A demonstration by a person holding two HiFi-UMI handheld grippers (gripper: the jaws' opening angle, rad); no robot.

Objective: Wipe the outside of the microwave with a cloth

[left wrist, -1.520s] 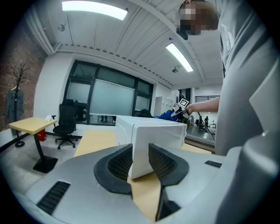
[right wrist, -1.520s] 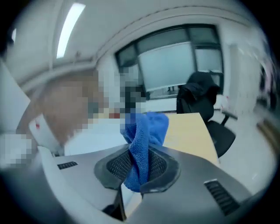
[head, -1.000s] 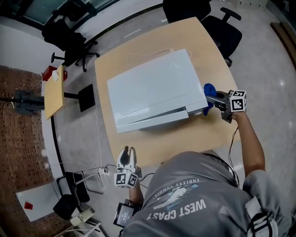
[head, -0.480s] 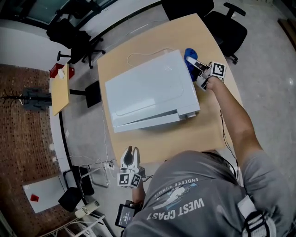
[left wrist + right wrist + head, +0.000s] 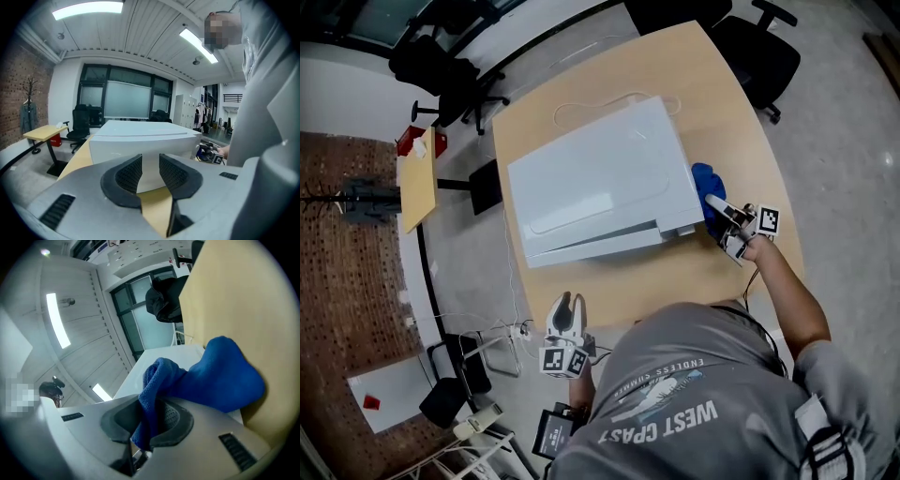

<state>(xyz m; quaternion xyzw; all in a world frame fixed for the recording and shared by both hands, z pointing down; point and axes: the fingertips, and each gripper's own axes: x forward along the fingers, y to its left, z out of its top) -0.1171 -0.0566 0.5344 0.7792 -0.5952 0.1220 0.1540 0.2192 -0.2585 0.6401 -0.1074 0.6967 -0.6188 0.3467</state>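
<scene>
**Right gripper [image 5: 715,204] clamps the blue cloth [image 5: 705,182] at the right side of the microwave [image 5: 591,178]**

Nearest the person, the left gripper [image 5: 565,302] hangs just off the near edge of the wooden table [image 5: 727,103]. It points towards the microwave's front. Its jaws stand partly apart with nothing between them; only the table top and the white casing show through the gap.

Further out on the person's right, the right gripper's jaws are closed on a fold of the cloth. The rest of the cloth bunches out beyond the jaw tips. From the head view the cloth lies against the microwave's right side wall, near its front corner.

The microwave sits in the middle of the table. Beyond the table stand black office chairs [image 5: 441,66].
</scene>
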